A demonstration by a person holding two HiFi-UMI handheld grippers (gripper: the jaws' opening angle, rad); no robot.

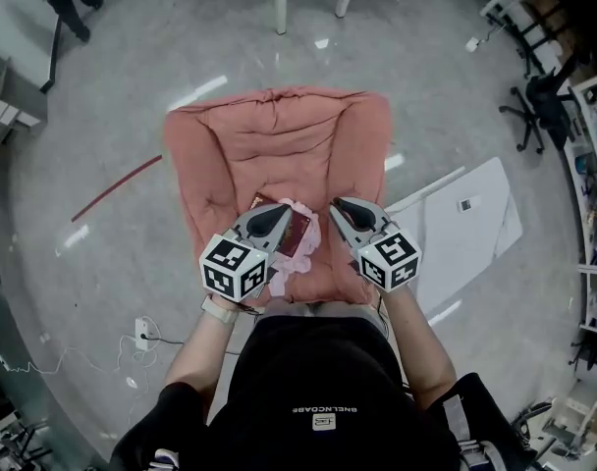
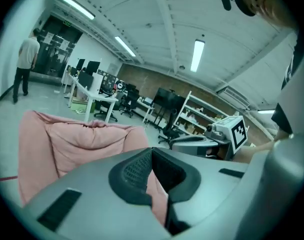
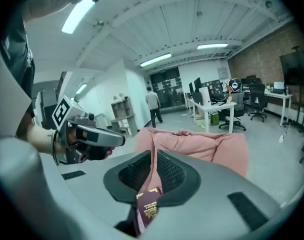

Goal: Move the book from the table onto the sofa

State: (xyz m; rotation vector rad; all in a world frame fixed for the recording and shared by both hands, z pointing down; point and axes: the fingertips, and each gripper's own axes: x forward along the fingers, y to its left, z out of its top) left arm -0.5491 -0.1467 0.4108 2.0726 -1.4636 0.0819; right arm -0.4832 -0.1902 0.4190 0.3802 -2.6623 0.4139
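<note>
1. Since the book (image 1: 297,235) already lies on the seat of the pink sofa (image 1: 279,130), I think the job is done.
2. From both claws, the book is down and a little ahead, in the space between the 2 of them.
3. The left gripper (image 1: 281,208) is the nearer 1. Its tip hangs right over 1 corner of the book. The right gripper (image 1: 339,205) hangs just beside the book's other edge.
4. The book's long side seems to run away from the person, with the far end leaning a bit left.
5. The left gripper's jaws are closed tight, pad on pad, with nothing in them.
6. The right gripper's jaws are all but closed, with only a thin slit left. They hold nothing. The book seen through that slit is far below, on the sofa.
7. The sofa holds 2 things: the book and a pale frilly thing touching it. I cannot tell what that thing is.
8. The white table (image 1: 480,224) stands well to the right of the sofa. It has 1 small thing on it, too small to name.
</note>
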